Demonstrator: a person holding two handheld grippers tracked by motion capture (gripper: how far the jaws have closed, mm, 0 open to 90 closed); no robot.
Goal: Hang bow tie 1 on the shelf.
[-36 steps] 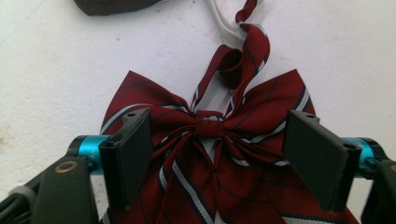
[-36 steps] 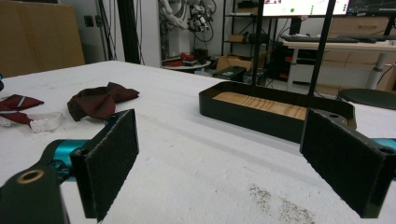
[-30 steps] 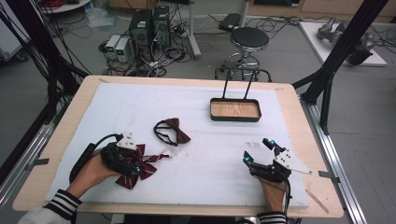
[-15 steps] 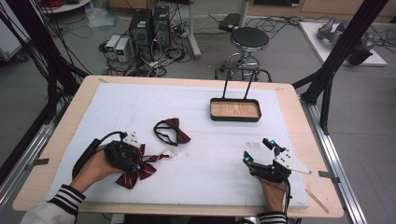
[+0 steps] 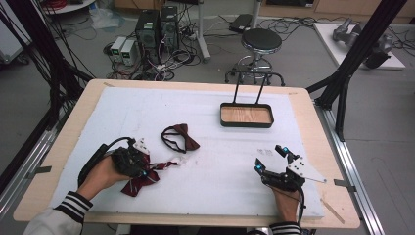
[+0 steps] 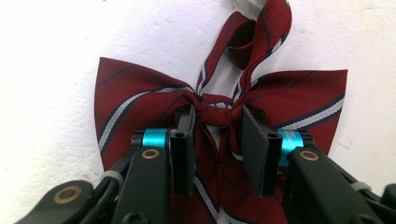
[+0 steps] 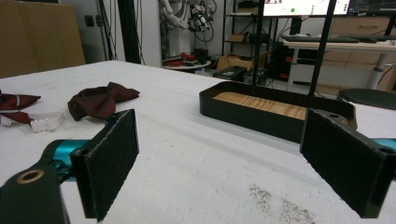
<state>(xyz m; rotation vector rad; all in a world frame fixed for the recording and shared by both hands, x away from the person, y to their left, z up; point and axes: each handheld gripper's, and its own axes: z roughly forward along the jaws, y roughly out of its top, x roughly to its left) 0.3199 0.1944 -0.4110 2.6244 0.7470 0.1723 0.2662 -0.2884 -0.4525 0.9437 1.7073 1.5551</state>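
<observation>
A dark red bow tie with navy and white stripes (image 5: 139, 180) lies flat on the white mat at the front left. My left gripper (image 5: 145, 169) is down on it. In the left gripper view the two jaws of the left gripper (image 6: 217, 114) press against both sides of the knot of the striped bow tie (image 6: 140, 100). A plain dark red bow tie (image 5: 183, 137) with a black strap lies near the mat's middle, also seen as the plain bow tie (image 7: 100, 100) at the left. My right gripper (image 5: 269, 159) rests at the front right, and the right gripper (image 7: 224, 154) is wide open with nothing between its jaws.
A black tray (image 5: 246, 125) with a wooden floor and a tall wire handle stands at the back right of the white mat (image 5: 147, 107); the tray (image 7: 252, 116) lies ahead of the right jaws. Beyond the table are a stool (image 5: 262, 41) and computer cases.
My left hand has slid its gripper a little to the right over the striped bow tie, and the jaws now sit at its knot. The right gripper has not moved.
</observation>
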